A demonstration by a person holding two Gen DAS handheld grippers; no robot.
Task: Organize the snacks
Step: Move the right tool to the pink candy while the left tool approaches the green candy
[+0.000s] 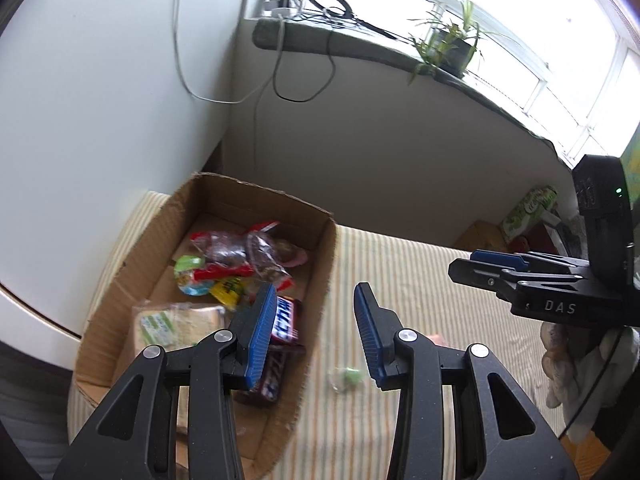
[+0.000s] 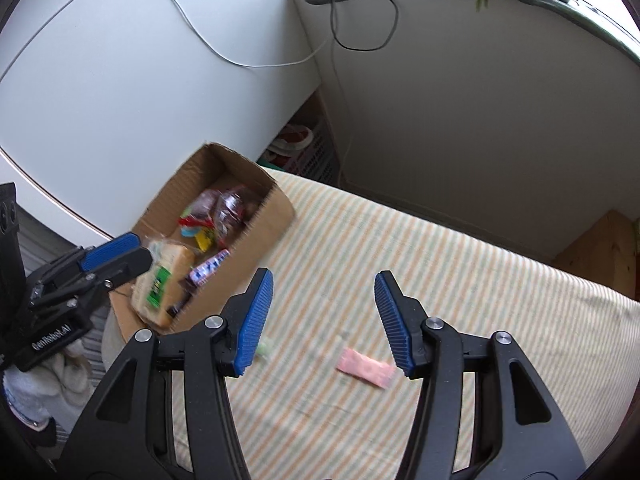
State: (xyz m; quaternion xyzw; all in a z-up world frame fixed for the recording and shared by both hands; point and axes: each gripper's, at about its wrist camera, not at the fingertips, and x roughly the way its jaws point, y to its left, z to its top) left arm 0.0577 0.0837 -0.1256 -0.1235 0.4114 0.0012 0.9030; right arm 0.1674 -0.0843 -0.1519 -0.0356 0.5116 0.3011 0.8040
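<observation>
A cardboard box (image 1: 320, 256) (image 2: 276, 216) sits at the left of a striped table (image 1: 400, 280) (image 2: 440, 280). It holds several snacks: a wrapped sandwich (image 1: 172, 328) (image 2: 164, 280), chocolate bars (image 1: 286, 320) (image 2: 208, 268) and bright packets (image 1: 224, 264). A small green candy (image 1: 348, 376) (image 2: 265, 347) and a pink packet (image 2: 366, 368) lie loose on the cloth. My left gripper (image 1: 314, 336) is open over the box's right wall and empty. My right gripper (image 2: 324, 322) is open above the cloth, the pink packet between its fingers' line, empty.
A white appliance (image 2: 100, 80) stands behind the box. A windowsill with a plant (image 1: 448, 48) and cables (image 1: 304, 80) runs along the back wall. A wooden crate (image 2: 600, 248) and a green package (image 1: 528, 208) are at the far right.
</observation>
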